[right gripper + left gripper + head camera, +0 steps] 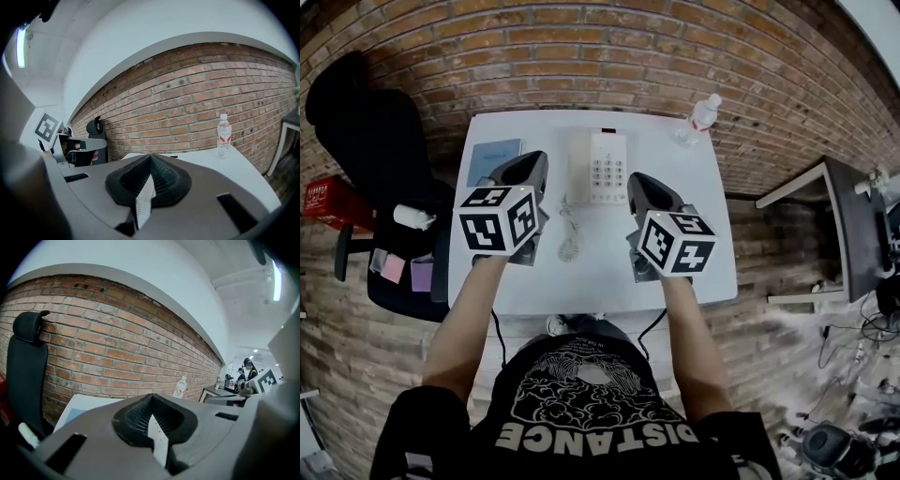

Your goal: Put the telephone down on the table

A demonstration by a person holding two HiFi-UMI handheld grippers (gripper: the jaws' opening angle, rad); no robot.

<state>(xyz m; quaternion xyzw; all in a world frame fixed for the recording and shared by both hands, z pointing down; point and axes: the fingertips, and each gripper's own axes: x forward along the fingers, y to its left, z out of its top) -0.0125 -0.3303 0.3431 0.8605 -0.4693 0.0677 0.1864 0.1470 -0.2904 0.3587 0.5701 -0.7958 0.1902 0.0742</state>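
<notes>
**Surface and room.** A white, smooth, rectangular bench [712,244] is standing with its 12 o'clock edge against a red brick wall [609,56]. The floor [769,281] around it is showing the same brick pattern. A black high-backed chair [356,112] is standing at 9 o'clock of the bench, and a dark desk [853,225] is standing at 3 o'clock, well apart from it.

**Task item.** The telephone [607,169] is resting flat on the bench, near the middle of the 12 o'clock edge. It is a white, boxy plastic unit with a grid keypad. Its handset [577,167] is lying along the 9 o'clock side of the base. A white coiled cord [569,232] is trailing from it toward 6 o'clock.

**Other items.** A flat blue booklet [494,157] is lying at the 10 o'clock corner. A clear plastic water bottle [698,117] with a red label is standing upright at the 1 o'clock corner.

**Grippers.** The left gripper [534,161] is hovering at 9 o'clock of the telephone, apart from it. Its ribbed black pads are pressing together with nothing between them. The right gripper [639,180] is hovering at 3 o'clock of the telephone. Its jaws are likewise closed and empty. Each gripper is carrying a cube with square black-and-white markers.
</notes>
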